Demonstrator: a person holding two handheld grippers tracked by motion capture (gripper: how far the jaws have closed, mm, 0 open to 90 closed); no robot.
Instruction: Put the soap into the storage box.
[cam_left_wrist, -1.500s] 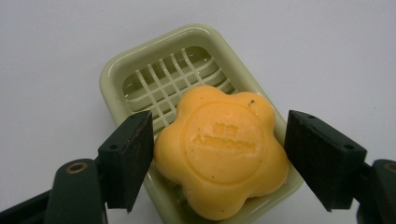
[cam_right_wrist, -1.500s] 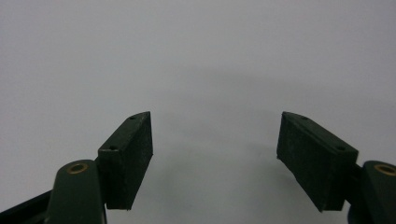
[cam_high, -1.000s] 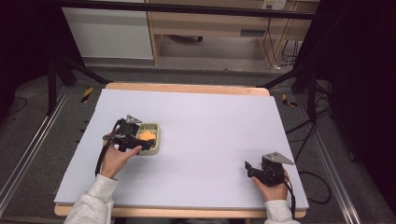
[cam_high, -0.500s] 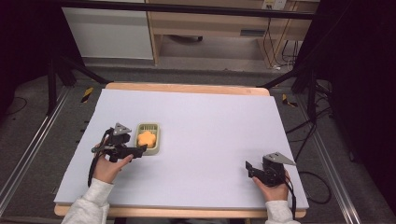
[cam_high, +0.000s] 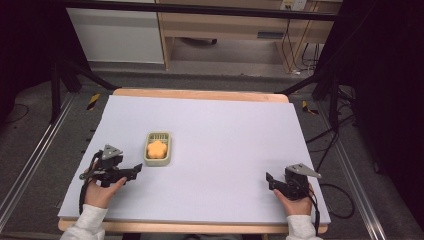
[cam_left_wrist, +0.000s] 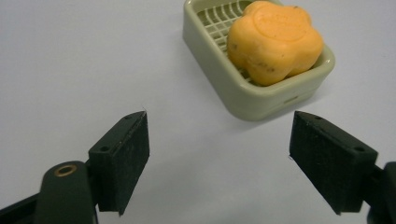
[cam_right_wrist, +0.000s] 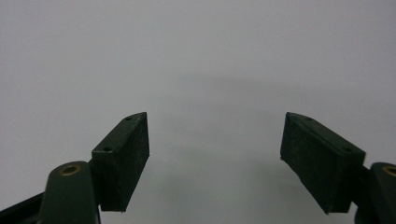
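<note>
Left tool (cam_high: 134, 171) had pulled back off the soap dish (cam_high: 158, 149) toward the tabletop's (cam_high: 225, 135) near-left edge since the earlier frames, jaws wide and empty. Dish sat just ahead of it, apart, orange flower-shaped soap (cam_left_wrist: 274, 41) lying inside on the grid. Right tool (cam_high: 270, 179) stayed put near the near-right corner, jaws wide, nothing between them.
</note>
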